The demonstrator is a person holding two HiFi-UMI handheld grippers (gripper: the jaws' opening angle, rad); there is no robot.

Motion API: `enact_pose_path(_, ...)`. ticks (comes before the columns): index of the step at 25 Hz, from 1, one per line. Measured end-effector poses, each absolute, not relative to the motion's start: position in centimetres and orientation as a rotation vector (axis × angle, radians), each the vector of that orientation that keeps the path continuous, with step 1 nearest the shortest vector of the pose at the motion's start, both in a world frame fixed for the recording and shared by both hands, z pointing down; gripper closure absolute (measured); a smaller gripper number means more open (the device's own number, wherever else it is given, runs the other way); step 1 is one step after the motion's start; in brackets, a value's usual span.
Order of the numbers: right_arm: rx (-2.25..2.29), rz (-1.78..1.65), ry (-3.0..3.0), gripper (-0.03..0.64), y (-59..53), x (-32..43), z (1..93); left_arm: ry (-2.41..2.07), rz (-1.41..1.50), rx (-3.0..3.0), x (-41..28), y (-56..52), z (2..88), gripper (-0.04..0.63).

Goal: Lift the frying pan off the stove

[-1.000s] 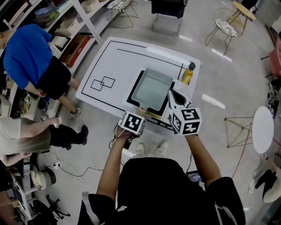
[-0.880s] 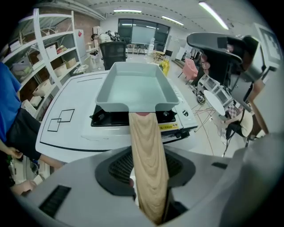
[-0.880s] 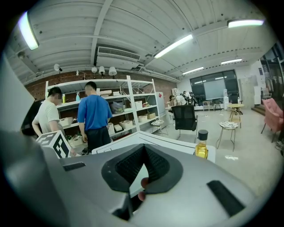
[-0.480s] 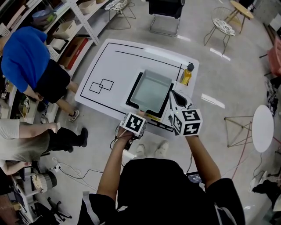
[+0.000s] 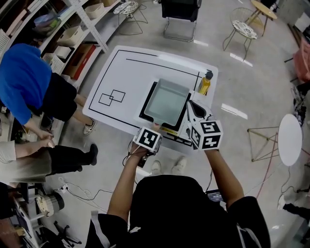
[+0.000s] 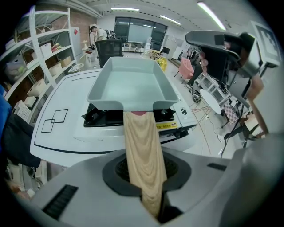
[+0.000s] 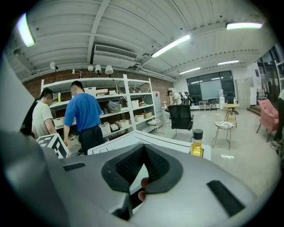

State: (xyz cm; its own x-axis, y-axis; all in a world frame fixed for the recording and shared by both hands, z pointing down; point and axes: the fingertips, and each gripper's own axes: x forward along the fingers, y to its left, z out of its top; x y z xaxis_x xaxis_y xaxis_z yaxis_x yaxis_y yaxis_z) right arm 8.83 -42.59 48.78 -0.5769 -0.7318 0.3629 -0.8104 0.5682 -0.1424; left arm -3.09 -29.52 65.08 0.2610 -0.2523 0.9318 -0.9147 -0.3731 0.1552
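A grey square frying pan (image 5: 167, 100) sits on the black stove (image 5: 143, 112) near the white table's front edge. Its light wooden handle (image 6: 142, 146) points toward me. My left gripper (image 5: 154, 128) points steeply down at the table's edge. Its jaws have just been closing and now press on the handle from both sides (image 6: 144, 177). The pan (image 6: 131, 84) still rests on the stove (image 6: 104, 117). My right gripper (image 5: 193, 107) hovers over the stove's right front corner, shut, with nothing between its pads (image 7: 142, 168).
A yellow oil bottle (image 5: 205, 82) stands right of the stove, also in the right gripper view (image 7: 196, 144). The white table (image 5: 126, 72) carries black line markings. Two people (image 5: 29, 72) stand by shelves at the left. A black chair (image 5: 179, 9) is behind the table.
Both grippers and the pan stay where they were. The person in blue at the left has shifted along the shelves.
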Motion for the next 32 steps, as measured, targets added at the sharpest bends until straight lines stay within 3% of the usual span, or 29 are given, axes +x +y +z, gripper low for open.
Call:
enact_pose_path(15, 1.315, 0.383, -2.518, 0.62, -42.1, 8.5, 47.5, -1.15, 0.996, 1.815, -4.5, -29.2, 63.8, 0.531)
enact_pose_path(32, 1.336, 0.321, -2.52, 0.62, -38.5, 4.8, 45.6, -1.321, 0.734, 1.897, -9.1, -28.5, 56.6, 0.531)
